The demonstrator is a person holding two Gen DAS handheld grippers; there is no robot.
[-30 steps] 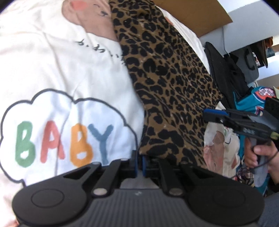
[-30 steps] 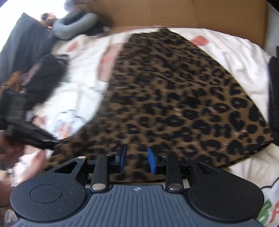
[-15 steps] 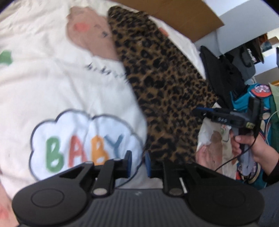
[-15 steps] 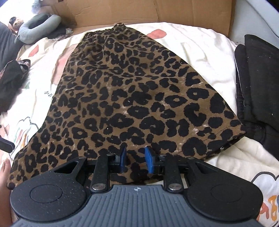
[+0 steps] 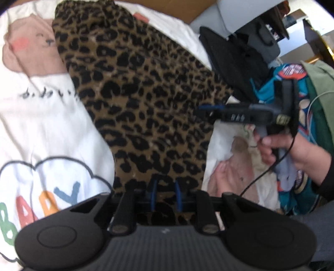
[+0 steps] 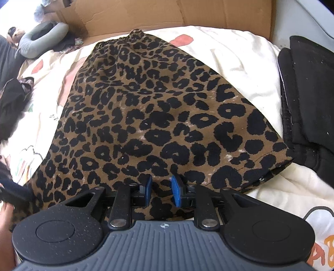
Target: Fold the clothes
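A soft, brown-and-black leopard-print fabric garment (image 6: 158, 116) lies spread flat on a bed, over a cream quilt printed with pastel cartoon bears and the word "BABY" (image 5: 41, 116). It is probably light and limp: it would sag and drape once lifted, so it likely needs holding at two separated points along one edge to carry a neat fold. The near hem, closest to both cameras, looks the sensible place to take hold, since the cloth there lies in a flat doubled edge.

The garment is wide at the near hem and narrows toward a gathered band at the far end, close to a brown cardboard sheet (image 6: 167, 14) standing behind the bed. The print is dense black blotches on tan, with a few pale flecks. Its right edge lies just beside a stack of black folded clothing (image 6: 309, 100).

The left gripper (image 5: 165, 193) hovers over the near hem with its blue fingers (image 5: 153, 193) a little apart; whether they pinch cloth cannot be told. The right gripper (image 6: 160, 187) sits over the same hem further along, its blue fingers (image 6: 175, 190) closing with leopard fabric between them, not yet pressed tight. A person's hand (image 5: 292, 150) holds that right gripper's handle.
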